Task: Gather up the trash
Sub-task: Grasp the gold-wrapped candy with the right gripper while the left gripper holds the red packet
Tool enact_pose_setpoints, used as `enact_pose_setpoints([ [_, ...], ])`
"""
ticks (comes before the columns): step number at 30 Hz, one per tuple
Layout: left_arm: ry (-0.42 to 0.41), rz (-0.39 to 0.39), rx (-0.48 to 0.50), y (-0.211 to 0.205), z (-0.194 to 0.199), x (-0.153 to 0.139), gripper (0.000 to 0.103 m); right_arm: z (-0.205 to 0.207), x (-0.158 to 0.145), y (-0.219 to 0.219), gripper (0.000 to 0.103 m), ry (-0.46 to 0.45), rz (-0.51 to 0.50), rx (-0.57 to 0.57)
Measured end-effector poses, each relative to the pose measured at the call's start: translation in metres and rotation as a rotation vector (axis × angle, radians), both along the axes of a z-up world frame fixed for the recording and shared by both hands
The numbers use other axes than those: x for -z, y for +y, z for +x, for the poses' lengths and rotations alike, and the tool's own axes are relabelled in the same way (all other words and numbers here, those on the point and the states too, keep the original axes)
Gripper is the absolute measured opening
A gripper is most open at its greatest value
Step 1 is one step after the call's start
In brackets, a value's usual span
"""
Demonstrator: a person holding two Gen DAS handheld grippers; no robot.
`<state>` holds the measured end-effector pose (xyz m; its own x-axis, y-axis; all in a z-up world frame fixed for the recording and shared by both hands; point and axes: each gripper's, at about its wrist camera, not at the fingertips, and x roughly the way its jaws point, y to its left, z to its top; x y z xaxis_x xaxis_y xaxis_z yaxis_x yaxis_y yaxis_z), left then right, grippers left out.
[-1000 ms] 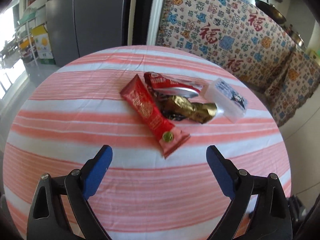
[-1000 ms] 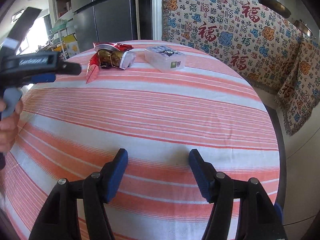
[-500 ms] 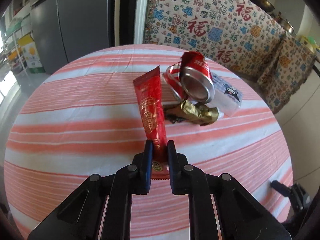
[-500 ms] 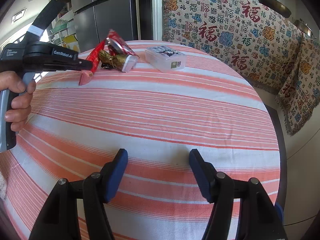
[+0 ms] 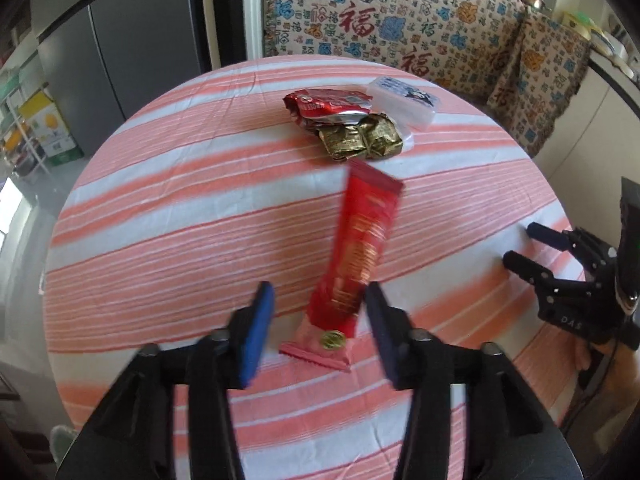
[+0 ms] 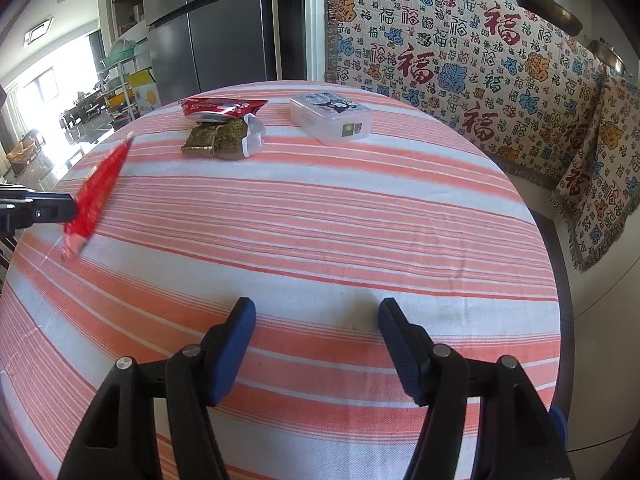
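- The left tongs (image 5: 318,320) have just been opening; the red wrapper (image 5: 356,256) sits loose between the parted pads, dropping toward the counter (image 5: 180,208), apparently pulled clear of the remaining trash.
- The right tongs (image 6: 316,344) hover released, empty.

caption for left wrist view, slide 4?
Left gripper, jaws just opened, around a long red wrapper on the striped tablecloth.

Grey fridge (image 6: 216,36), patterned throw (image 6: 460,64) — bright window (image 6: 44,84)
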<state>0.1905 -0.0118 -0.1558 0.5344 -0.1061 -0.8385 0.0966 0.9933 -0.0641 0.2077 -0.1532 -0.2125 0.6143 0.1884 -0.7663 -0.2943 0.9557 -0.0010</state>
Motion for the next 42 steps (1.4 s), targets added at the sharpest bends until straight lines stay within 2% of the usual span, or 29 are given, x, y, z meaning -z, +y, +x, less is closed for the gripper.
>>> enact_pose_setpoints([
  [3,-0.013,0.002,-0.001,-0.001,0.01,0.01,0.078,0.0,0.0,0.0,0.065,0.0,0.002,0.0],
  [7,0.001,-0.035,0.087,-0.016,0.015,0.02,0.083,0.0,0.0,0.0,0.066,0.0,0.004,-0.003],
  [9,-0.014,-0.025,0.112,-0.022,0.016,0.023,0.084,0.001,0.0,0.001,0.066,0.001,0.005,-0.005],
  [11,-0.027,-0.003,0.094,-0.024,0.021,0.027,0.083,0.001,0.0,0.002,0.067,0.0,0.003,-0.006],
  [13,-0.032,0.004,0.076,-0.021,0.025,0.029,0.071,0.001,0.0,0.001,0.067,0.0,0.004,-0.006],
  [14,-0.046,0.012,0.069,-0.019,0.026,0.027,0.054,0.001,0.0,0.001,0.067,0.0,0.006,-0.006],
  [15,-0.047,0.002,0.071,-0.016,0.027,0.026,0.028,0.001,0.0,0.001,0.067,0.0,0.008,-0.006],
  [18,-0.034,-0.077,0.025,0.002,0.027,0.023,0.018,0.004,-0.002,0.004,0.068,0.02,0.02,-0.026],
  [24,-0.021,-0.111,-0.074,0.03,0.028,0.023,0.018,0.064,-0.022,0.029,0.068,0.059,0.117,-0.117],
  [28,-0.018,-0.114,-0.085,0.036,0.026,0.025,0.018,0.111,-0.026,0.047,0.068,0.065,0.179,-0.132],
  [31,-0.022,-0.099,-0.075,0.033,0.023,0.025,0.018,0.138,-0.018,0.058,0.068,0.113,0.23,-0.141],
  [33,-0.022,-0.094,-0.073,0.032,0.023,0.025,0.018,0.147,-0.011,0.061,0.064,0.135,0.267,-0.147],
  [35,-0.019,-0.104,-0.081,0.034,0.022,0.025,0.018,0.147,-0.009,0.063,0.028,0.148,0.316,-0.171],
  [39,-0.015,-0.107,-0.105,0.037,0.021,0.024,0.019,0.12,-0.018,0.056,0.027,0.125,0.31,-0.114],
  [42,-0.015,-0.1,-0.109,0.036,0.018,0.024,0.019,0.085,-0.025,0.035,0.027,0.117,0.277,0.027],
])
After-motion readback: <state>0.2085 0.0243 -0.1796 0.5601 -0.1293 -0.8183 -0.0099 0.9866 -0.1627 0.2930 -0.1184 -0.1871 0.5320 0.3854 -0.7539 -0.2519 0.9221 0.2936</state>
